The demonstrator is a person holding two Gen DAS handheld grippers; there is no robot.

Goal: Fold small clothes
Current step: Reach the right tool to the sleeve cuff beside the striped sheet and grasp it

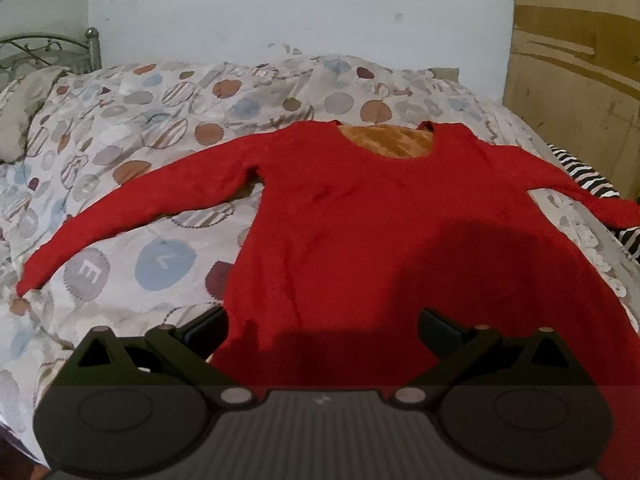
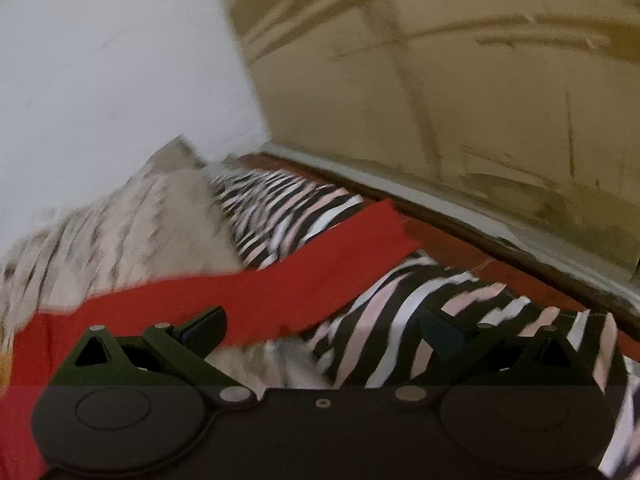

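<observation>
Red and long-sleeved, the small knit sweater lies spread flat, front up, on the bed's pale quilt printed with brown, blue and grey circles. Its scooped neckline, showing an orange-brown lining, points toward the light wall behind the bed. One sleeve stretches out over the quilt on the side of the metal bed frame and grey pillow; the other sleeve runs off the quilt's far edge and lies across a black-and-white zebra-striped cloth, beside a brown wooden panel.

Nearest the sweater's hem sits the left gripper, its black jaws spread wide apart with nothing between them: one jaw is over the quilt just beside the hem's corner, the other over the red body, where a dark shadow falls. The right gripper hovers near the sweater's outstretched sleeve, jaws likewise wide open and empty, one in front of the red fabric, the other in front of the striped cloth. The right wrist view is motion-blurred.
</observation>
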